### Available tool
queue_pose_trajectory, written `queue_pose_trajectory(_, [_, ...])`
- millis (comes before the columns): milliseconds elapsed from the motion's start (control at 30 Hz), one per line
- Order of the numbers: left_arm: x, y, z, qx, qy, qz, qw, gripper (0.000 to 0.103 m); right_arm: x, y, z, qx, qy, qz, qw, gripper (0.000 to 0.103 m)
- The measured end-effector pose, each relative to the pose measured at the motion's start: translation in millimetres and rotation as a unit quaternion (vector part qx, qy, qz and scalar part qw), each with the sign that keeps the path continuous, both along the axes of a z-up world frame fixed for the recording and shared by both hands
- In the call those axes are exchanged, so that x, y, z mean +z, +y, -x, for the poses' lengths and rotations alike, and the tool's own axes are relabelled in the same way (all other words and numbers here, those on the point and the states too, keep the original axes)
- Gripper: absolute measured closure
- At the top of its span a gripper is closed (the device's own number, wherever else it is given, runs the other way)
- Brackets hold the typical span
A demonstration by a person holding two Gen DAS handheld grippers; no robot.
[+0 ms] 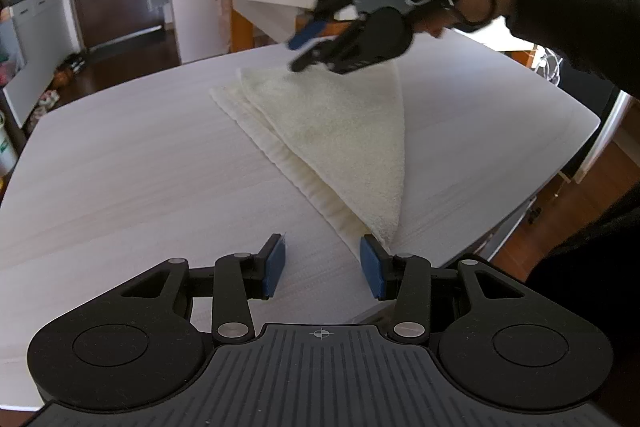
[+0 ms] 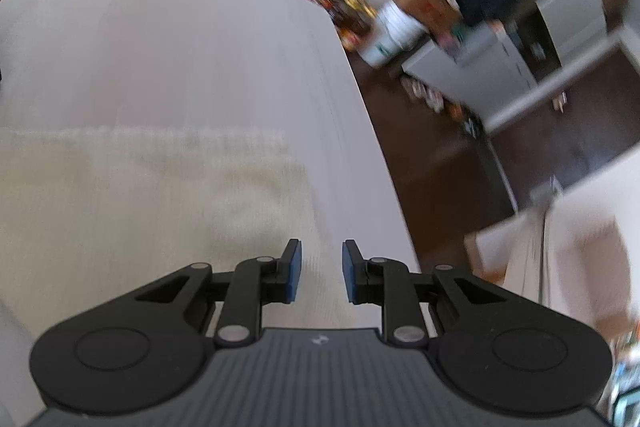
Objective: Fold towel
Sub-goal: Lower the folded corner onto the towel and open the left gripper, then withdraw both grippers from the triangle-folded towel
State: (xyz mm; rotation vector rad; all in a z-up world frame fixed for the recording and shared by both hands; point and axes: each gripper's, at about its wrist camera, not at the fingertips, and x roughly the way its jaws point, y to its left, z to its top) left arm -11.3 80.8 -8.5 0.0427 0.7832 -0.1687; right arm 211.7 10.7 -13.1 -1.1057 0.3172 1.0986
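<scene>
Left gripper (image 1: 323,269) hangs low over the table (image 1: 120,167) with its jaws apart; its right pad sits just at the towel's near corner, though nothing is between the pads. Right gripper (image 2: 321,271) also has its jaws parted with nothing between them, poised above the far edge of the towel (image 1: 340,139), which lies folded on the table, its upper layer skewed so the ribbed lower layer shows along the left side.

Risks, as I judge them: the layers are not squared, so another fold from here would lock in the skew. The left pad by the corner could drag or lift that corner if the hand shifts sideways. A grab at the far edge may catch only the top layer and peel the fold open.

Both grippers tilt downward toward the table. The right hand reaches in from the right side, sleeve (image 1: 568,3) above the table edge.
</scene>
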Motion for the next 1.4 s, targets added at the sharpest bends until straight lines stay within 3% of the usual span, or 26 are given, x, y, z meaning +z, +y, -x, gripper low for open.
queue_pose_trajectory(167, [-1.0,0.0,-1.5,-0.001,0.001,-0.003,1.0000,0.058,3.4,-32.8,-2.8,-0.052,0.046,-0.024,0.997,0.079])
queue_pose_trajectory(367, [0.3,-7.7,-0.7,-0.021,0.005,-0.002,0.9998,0.058,12.9,-71.2,4.6,-0.089,0.057,-0.047,0.993,0.078])
queue_pose_trajectory(600, [0.3,-12.4,-6.6,-0.028,0.003,-0.004,0.9996,0.058,29.4,-107.3,28.7,-0.123,0.041,-0.091,0.987,0.062])
queue_pose_trajectory(700, [0.4,-10.9,-6.6,-0.019,0.001,-0.012,0.9997,0.058,43.7,-122.8,58.5,-0.119,0.056,-0.125,0.983,0.053])
queue_pose_trajectory(867, [2.0,-10.6,-9.8,-0.010,-0.007,-0.022,0.9997,0.050,52.7,-133.5,120.8,-0.101,0.095,-0.168,0.976,0.048])
queue_pose_trajectory(1067, [4.4,-10.4,-13.3,-0.007,-0.013,-0.031,0.9994,0.048,53.3,-141.8,167.8,-0.097,0.142,-0.201,0.964,0.041])
queue_pose_trajectory(1400, [11.4,-4.9,-7.0,0.004,-0.030,-0.045,0.9985,0.032,37.9,-127.9,198.4,-0.090,0.136,-0.214,0.963,0.034])
